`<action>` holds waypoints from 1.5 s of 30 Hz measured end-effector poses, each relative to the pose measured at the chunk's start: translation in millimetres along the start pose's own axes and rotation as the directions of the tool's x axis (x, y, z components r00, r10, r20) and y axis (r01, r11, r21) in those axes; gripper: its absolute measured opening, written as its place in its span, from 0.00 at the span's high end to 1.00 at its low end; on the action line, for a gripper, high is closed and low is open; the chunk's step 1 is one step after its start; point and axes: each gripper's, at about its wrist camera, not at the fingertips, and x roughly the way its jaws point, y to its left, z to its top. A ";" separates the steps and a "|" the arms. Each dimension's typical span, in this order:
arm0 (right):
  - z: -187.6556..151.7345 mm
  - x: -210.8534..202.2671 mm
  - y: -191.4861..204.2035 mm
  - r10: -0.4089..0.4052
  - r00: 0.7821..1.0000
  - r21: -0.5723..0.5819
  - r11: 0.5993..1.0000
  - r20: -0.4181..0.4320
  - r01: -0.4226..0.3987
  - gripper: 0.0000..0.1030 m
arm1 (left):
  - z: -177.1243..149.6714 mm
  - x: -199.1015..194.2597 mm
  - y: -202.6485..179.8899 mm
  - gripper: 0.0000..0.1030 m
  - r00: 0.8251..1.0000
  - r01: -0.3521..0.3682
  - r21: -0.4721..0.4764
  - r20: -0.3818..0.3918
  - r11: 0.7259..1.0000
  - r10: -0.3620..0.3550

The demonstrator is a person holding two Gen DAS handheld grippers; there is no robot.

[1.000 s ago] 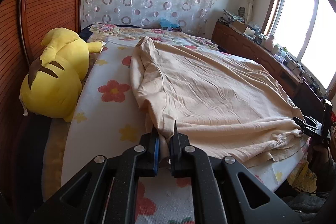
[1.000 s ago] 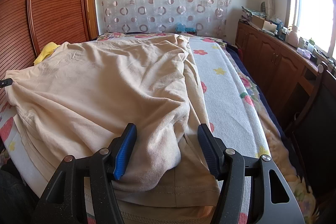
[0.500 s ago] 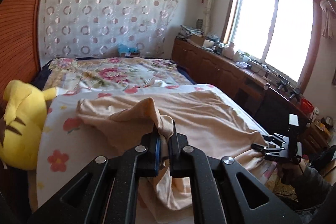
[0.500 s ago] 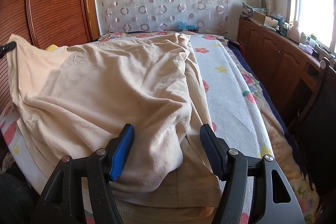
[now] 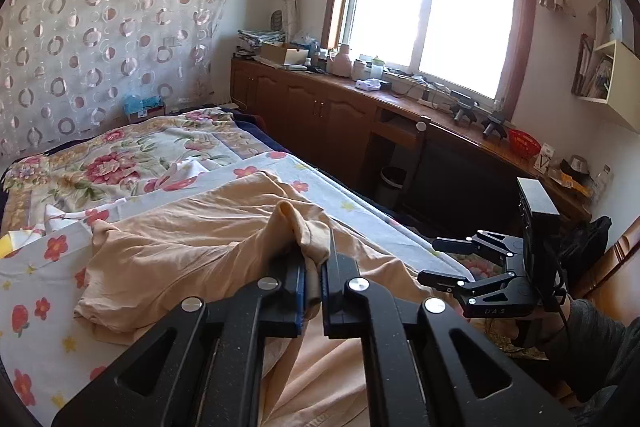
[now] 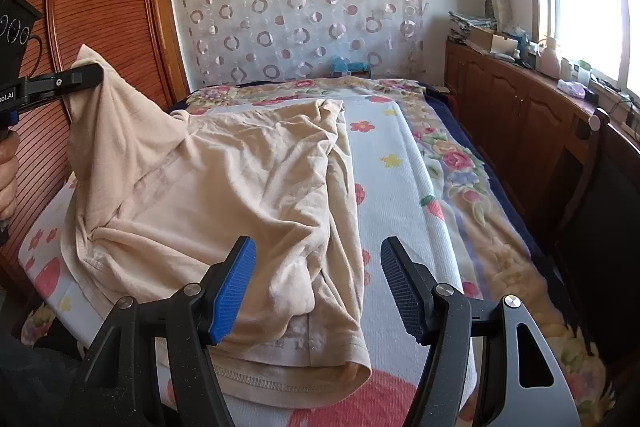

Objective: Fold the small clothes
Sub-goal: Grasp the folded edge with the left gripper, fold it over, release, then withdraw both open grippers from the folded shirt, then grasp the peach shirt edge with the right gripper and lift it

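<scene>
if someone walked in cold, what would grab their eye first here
The beige t-shirt sprawled on the flowery bedsheet, one corner pulled up off the bed by the left tongs, which are clamped on it. Next, the right tongs hanging open above the shirt's near hem, and the bright window beyond the wooden cabinets.

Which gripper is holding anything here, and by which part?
The left gripper is shut on the beige cotton garment, pinching a bunched edge and lifting it off the bed. The right gripper is open, holding nothing.
</scene>
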 end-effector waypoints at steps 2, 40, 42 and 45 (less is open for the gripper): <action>-0.5 -0.7 2.3 0.010 1.000 -0.005 1.000 0.002 -0.010 0.35 | -0.8 3.2 -2.0 0.93 1.000 -0.002 -0.005 -0.021 1.000 0.002; 126.8 165.6 177.2 0.272 0.951 -0.242 0.922 -0.145 -0.301 0.35 | -113.7 -85.4 122.9 0.22 0.915 -0.396 -0.262 -0.028 0.880 0.403; 137.0 188.1 192.1 0.271 0.947 -0.259 0.915 -0.175 -0.310 0.35 | -116.1 -89.3 127.6 0.22 0.908 -0.409 -0.270 -0.024 0.871 0.419; 146.0 220.7 212.5 0.275 0.933 -0.276 0.901 -0.232 -0.334 0.35 | -119.4 -93.0 133.0 0.22 0.903 -0.417 -0.280 -0.020 0.865 0.429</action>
